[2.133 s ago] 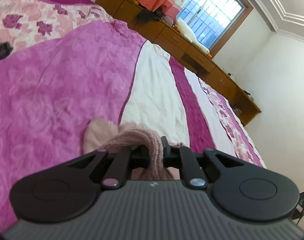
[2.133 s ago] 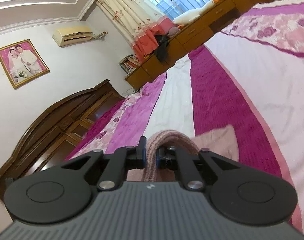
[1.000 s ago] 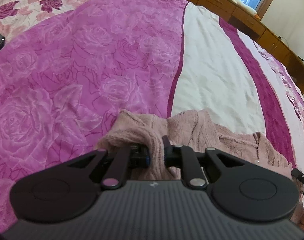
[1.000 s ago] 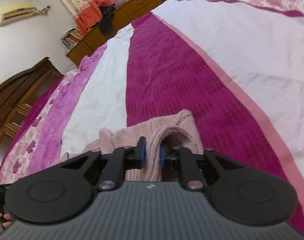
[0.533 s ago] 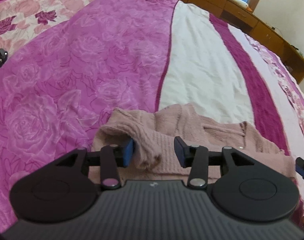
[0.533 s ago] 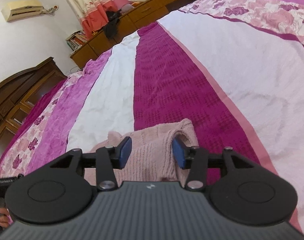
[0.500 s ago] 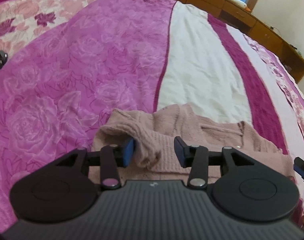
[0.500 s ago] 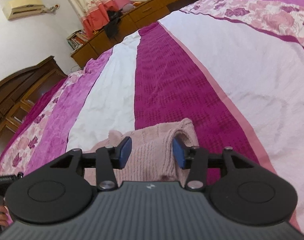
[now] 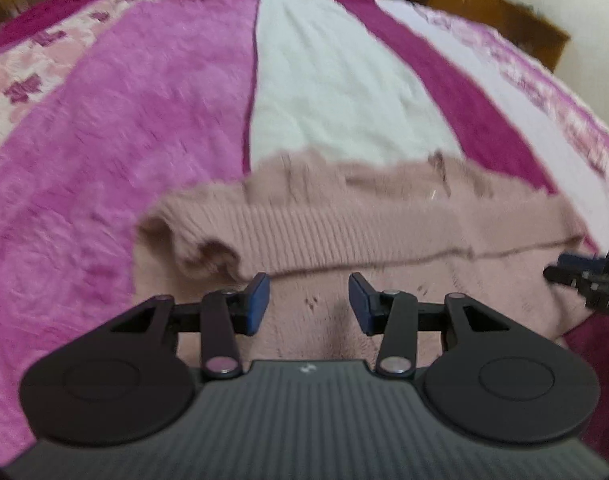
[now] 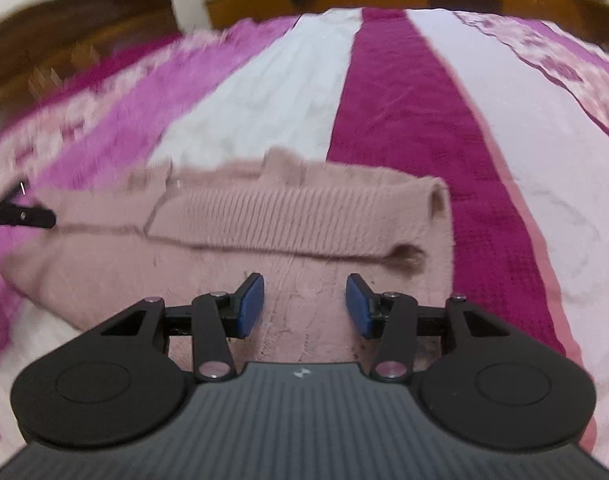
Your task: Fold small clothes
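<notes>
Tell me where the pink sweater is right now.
The pink sweater lies flat on the striped bedspread, just ahead of both open tools, with its ribbed hem folded toward them; it spans the white and dark magenta stripes in both wrist views.

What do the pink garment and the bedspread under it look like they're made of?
Pink garment: looks like a soft knit, wool or acrylic; the folded-over band shows raised ribs and the body looks fuzzy. Bedspread: woven fabric, matte, in magenta, white and floral stripes; the magenta stripe shows a small repeating texture. The fibre of either cannot be told from here.

Both grippers (left (image 9: 308, 304), right (image 10: 304, 302)) now off the folded sweater (image 9: 344, 216).
</notes>
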A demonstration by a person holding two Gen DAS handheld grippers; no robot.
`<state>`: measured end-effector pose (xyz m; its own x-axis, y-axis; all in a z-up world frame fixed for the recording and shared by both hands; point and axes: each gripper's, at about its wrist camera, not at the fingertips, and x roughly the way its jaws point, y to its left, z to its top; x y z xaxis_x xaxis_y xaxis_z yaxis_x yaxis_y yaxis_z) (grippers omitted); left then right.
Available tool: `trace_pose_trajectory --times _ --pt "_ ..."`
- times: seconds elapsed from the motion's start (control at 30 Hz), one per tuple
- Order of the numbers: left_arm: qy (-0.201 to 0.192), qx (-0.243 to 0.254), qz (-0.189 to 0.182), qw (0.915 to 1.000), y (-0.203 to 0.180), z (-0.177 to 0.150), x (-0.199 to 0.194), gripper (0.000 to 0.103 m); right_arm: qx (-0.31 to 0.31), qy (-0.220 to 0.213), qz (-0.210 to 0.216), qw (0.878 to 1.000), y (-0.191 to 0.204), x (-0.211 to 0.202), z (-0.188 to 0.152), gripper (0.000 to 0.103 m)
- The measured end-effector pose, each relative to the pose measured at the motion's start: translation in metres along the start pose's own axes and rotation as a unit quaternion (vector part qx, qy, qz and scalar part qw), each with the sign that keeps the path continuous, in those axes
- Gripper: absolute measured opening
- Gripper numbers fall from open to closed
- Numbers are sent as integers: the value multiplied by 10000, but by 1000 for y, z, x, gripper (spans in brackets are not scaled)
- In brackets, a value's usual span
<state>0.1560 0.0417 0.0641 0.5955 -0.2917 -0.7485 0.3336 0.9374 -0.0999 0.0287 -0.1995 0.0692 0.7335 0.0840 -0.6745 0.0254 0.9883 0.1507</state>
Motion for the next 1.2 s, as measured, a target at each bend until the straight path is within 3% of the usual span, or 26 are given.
trace_pose_trajectory --times 0.07,0.27,0.57,0.73,0.93,1.1,1.2 --pt "96 49 105 9999 -2 -4 21 46 -220 36 -127 9997 8 9 0 54" --pt "-260 266 249 9990 -6 12 39 46 -307 61 -306 9990 13 36 21 54" --pt "-525 -111 521 9972 14 65 59 46 -128 -120 -588 9981 1 80 73 54" --pt "-627 -297 513 9963 29 75 50 46 145 -181 -683 9974 -13 94 90 54" --pt "-641 -189 529 9964 49 60 25 46 505 -303 -332 9977 -22 67 81 54" --pt "-292 -279 769 9962 67 47 43 46 874 -295 89 9957 -27 38 55 54" --pt "-200 -650 743 9949 78 39 57 47 919 -100 -106 9957 -31 44 43 54"
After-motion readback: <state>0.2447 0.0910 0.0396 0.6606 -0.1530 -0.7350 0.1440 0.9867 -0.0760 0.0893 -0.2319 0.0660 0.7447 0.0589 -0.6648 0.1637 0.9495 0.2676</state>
